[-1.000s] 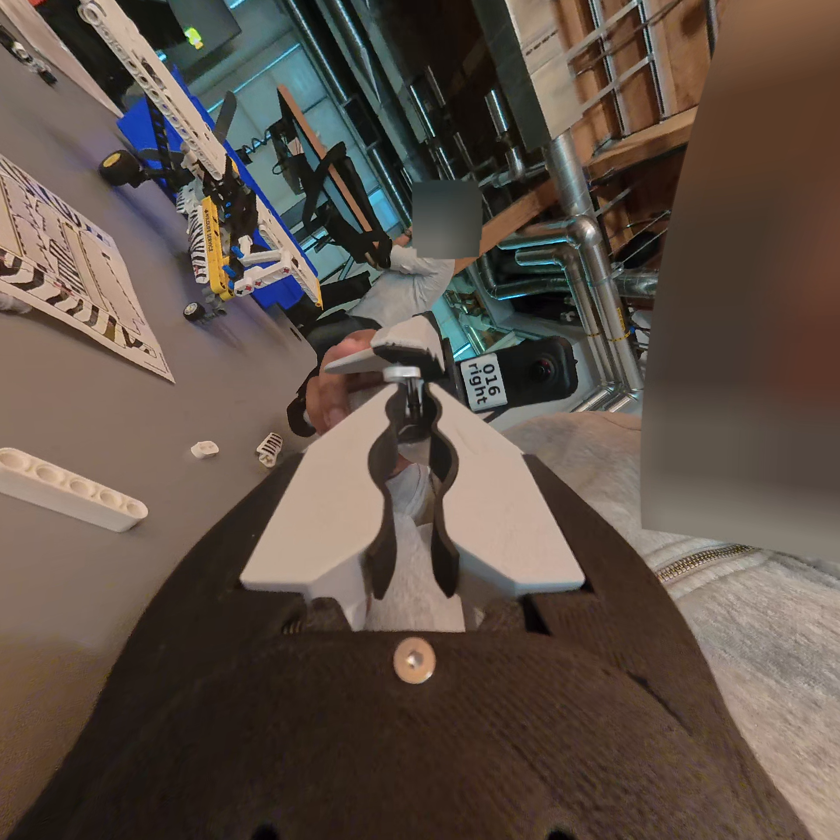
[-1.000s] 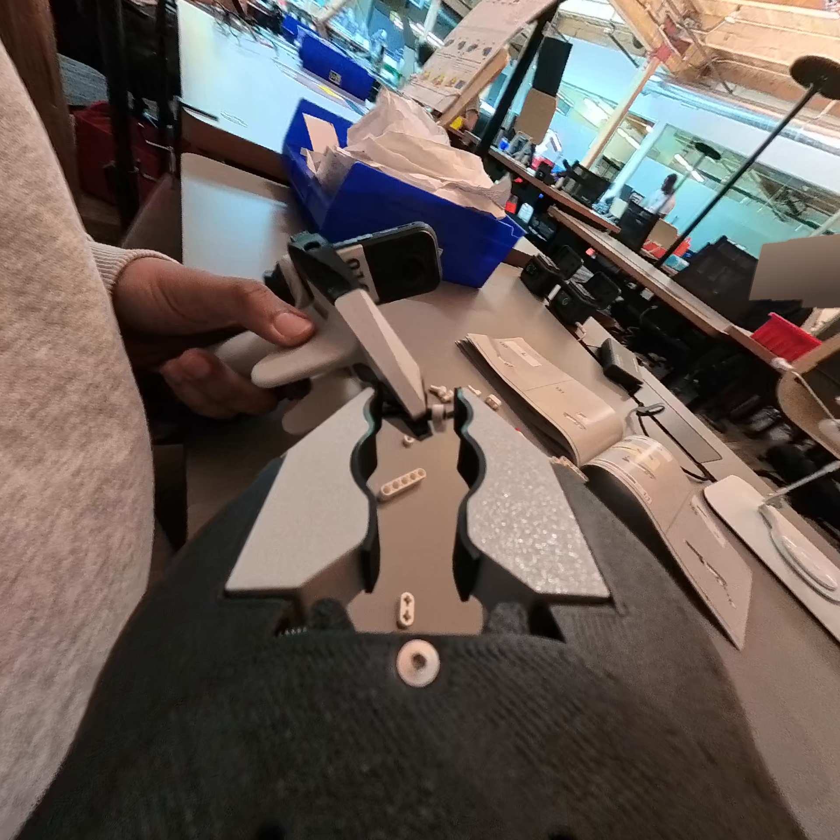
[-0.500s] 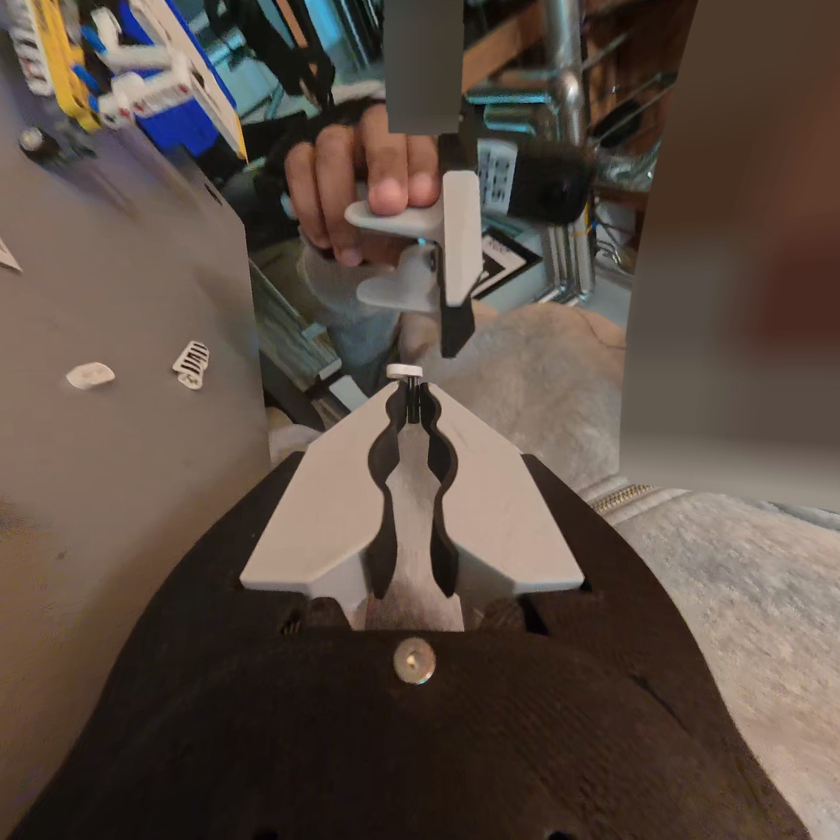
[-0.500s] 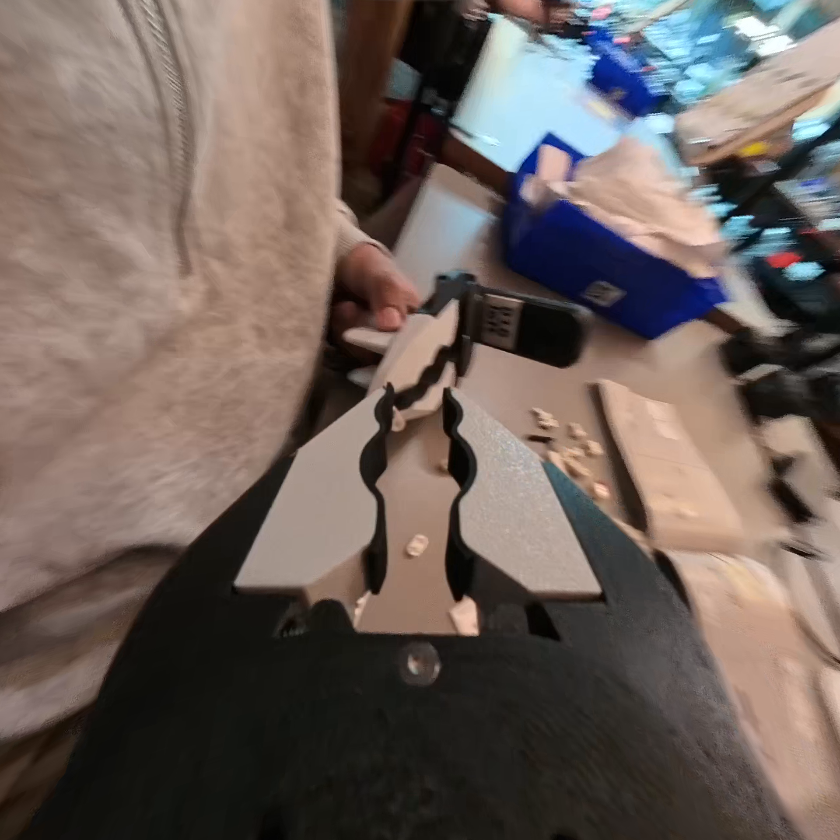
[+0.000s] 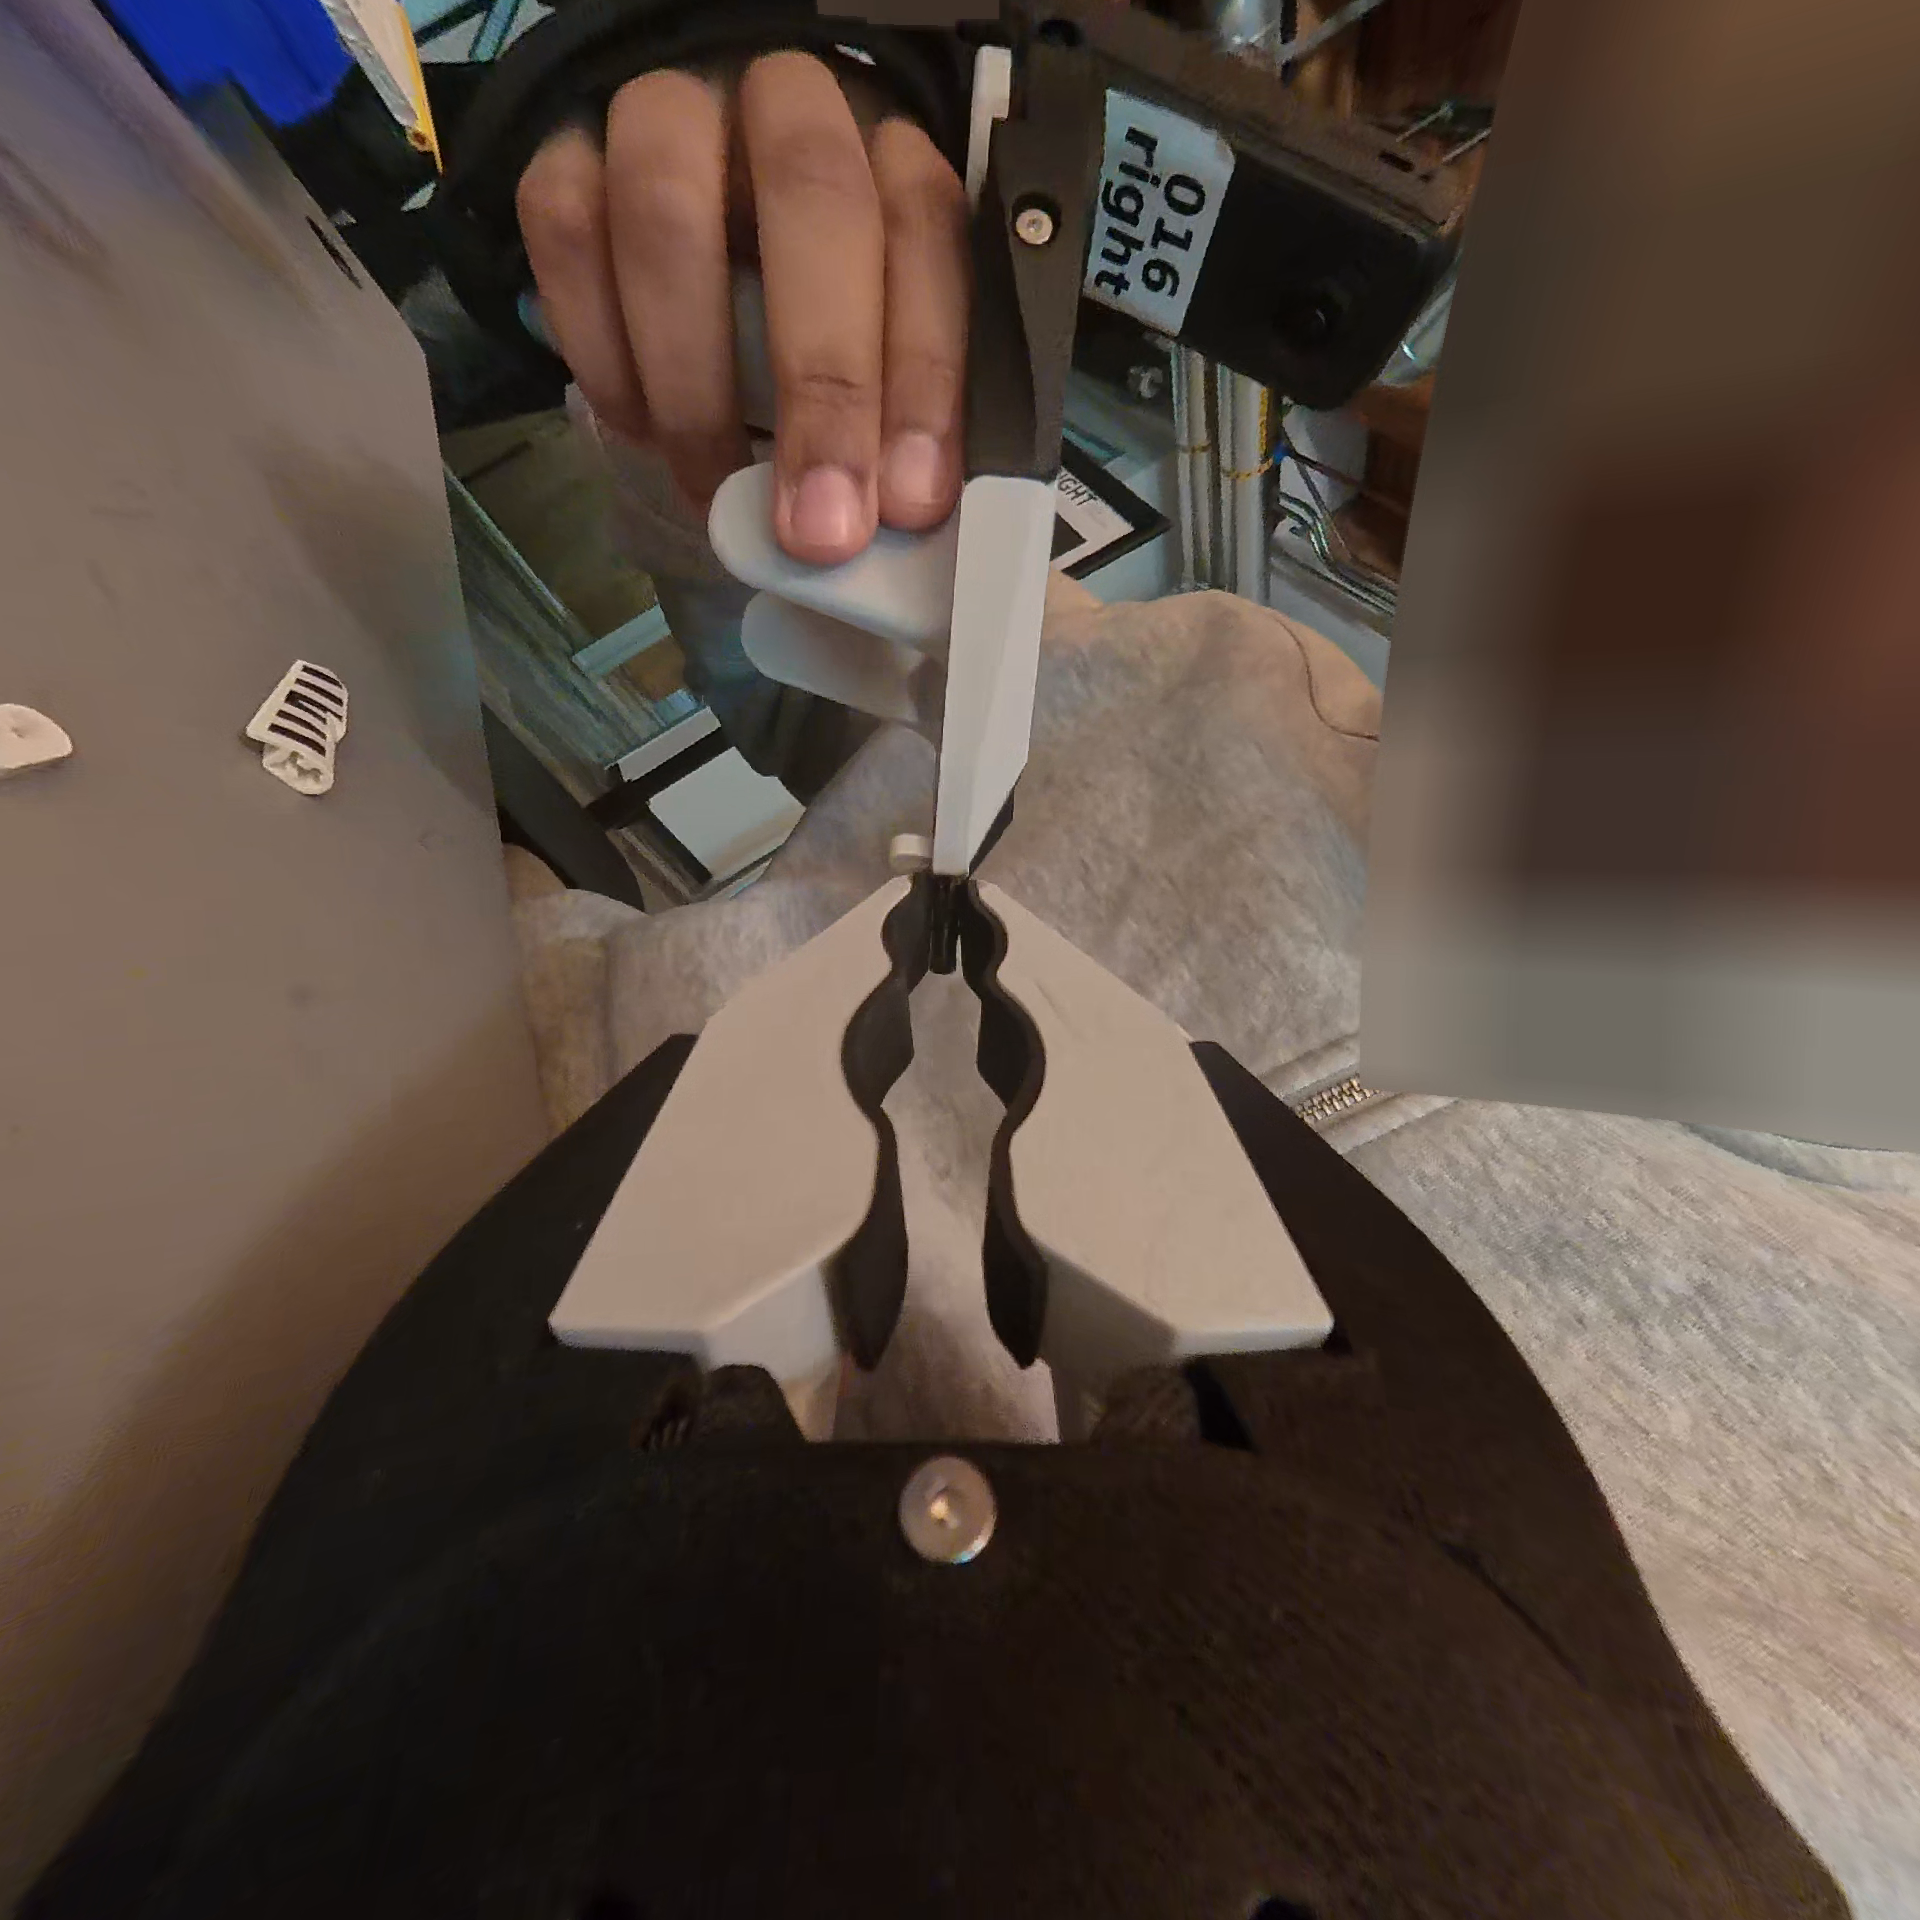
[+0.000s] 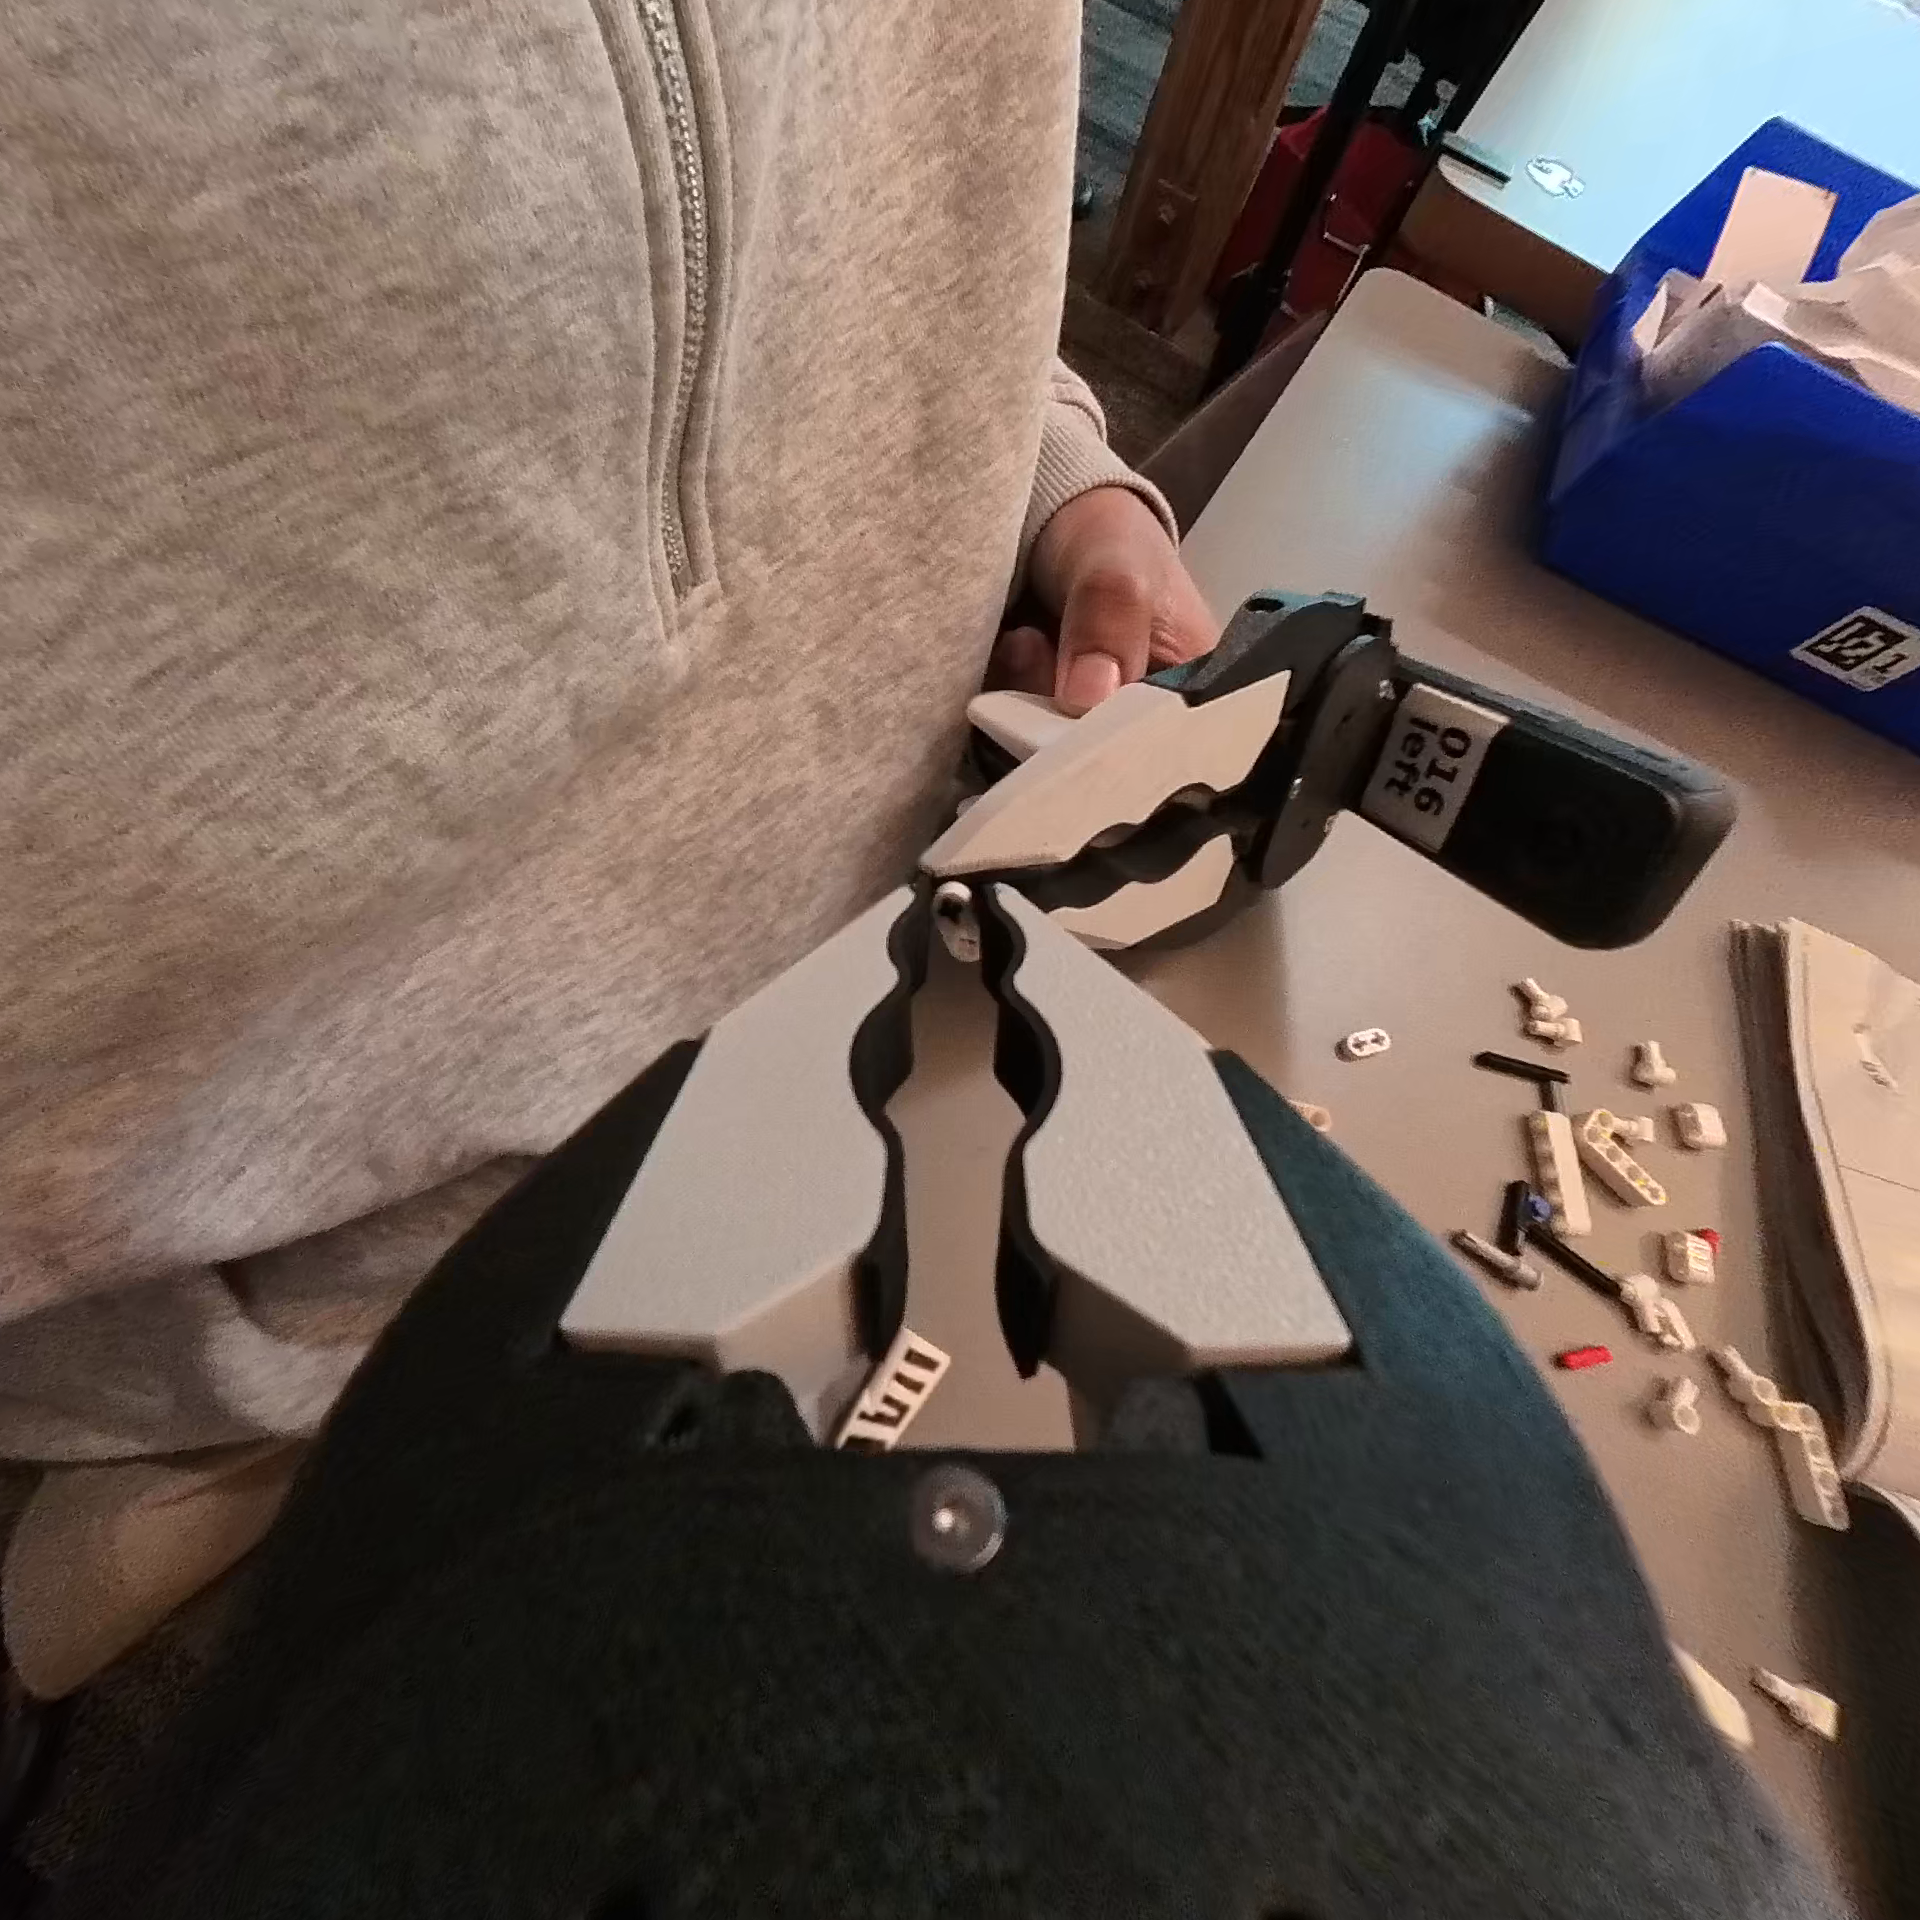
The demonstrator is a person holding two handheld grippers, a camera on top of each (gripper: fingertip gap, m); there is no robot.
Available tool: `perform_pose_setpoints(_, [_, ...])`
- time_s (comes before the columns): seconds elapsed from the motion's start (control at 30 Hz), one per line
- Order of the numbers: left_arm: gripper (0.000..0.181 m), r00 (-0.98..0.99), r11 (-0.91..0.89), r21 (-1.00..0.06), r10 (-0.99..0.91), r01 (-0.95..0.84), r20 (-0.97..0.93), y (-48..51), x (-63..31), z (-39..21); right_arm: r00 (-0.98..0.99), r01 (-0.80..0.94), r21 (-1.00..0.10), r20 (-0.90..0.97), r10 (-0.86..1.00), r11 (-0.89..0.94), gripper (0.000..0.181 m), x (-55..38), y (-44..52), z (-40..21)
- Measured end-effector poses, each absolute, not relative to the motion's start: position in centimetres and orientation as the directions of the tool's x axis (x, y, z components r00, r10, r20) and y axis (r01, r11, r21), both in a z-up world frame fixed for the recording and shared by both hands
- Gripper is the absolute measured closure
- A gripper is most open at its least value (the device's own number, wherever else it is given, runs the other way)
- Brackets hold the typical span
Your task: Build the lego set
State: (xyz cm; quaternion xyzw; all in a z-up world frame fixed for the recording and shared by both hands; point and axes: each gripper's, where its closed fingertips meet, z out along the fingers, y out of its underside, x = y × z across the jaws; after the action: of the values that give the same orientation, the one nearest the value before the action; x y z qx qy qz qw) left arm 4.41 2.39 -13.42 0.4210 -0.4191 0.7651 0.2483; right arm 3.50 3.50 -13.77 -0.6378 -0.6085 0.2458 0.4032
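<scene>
In the left wrist view my left gripper [image 5: 940, 904] is shut on a short black pin [image 5: 940, 935] with a small white piece [image 5: 909, 847] on its end. My right gripper [image 5: 961, 857] comes down from above, seen edge-on, with its tip touching that piece. In the right wrist view my right gripper [image 6: 951, 914] has its jaws nearly together around the small white piece [image 6: 954, 914]. The left gripper [image 6: 925, 868] meets it tip to tip from the upper right. Both are held in the air just off the table edge, close to the person's grey sweater [image 6: 416, 520].
Several loose white, black and red parts [image 6: 1600, 1164] lie on the grey table [image 6: 1403, 499], beside an instruction booklet [image 6: 1849, 1091]. A blue bin [image 6: 1745, 499] stands at the back. A striped white piece [image 5: 301, 717] lies near the table edge [image 5: 468, 727]. Both grippers' tips are close together, under 4 cm apart.
The right gripper pulled away from the left tip, then came back onto it and narrowed around the white piece. Both grippers swung from over the table toward the person's body.
</scene>
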Motion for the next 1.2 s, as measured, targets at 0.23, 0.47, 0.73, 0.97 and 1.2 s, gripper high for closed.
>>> perform_pose_setpoints(0.23, [0.162,-0.543,-0.618,-0.439,-0.024,-0.652,0.839,4.1,5.4,-12.9,0.256,0.555,-0.828,0.083,0.963,-0.076,0.175,4.2,4.3,-12.9])
perform_pose_setpoints(0.47, [0.152,-0.564,-0.764,-0.564,-0.328,-0.314,0.758,10.2,6.1,-12.0,0.709,0.405,-0.658,-0.213,0.672,-0.635,0.175,9.1,6.4,-15.9])
perform_pose_setpoints(0.73, [0.153,-0.531,-0.742,-0.630,-0.447,-0.229,0.720,11.7,5.7,-12.2,0.910,0.305,-0.259,-0.203,0.361,-0.916,0.176,13.9,4.4,-20.8])
perform_pose_setpoints(0.97, [0.153,-0.543,-0.772,-0.591,-0.402,-0.232,0.737,12.2,5.4,-12.0,0.938,0.294,-0.092,-0.165,0.306,-0.951,0.176,15.0,4.4,-22.3])
perform_pose_setpoints(1.2, [0.154,-0.562,-0.804,-0.548,-0.349,-0.231,0.750,12.8,5.2,-11.7,0.949,0.276,-0.037,-0.150,0.278,-0.961,0.176,15.3,4.0,-21.3])
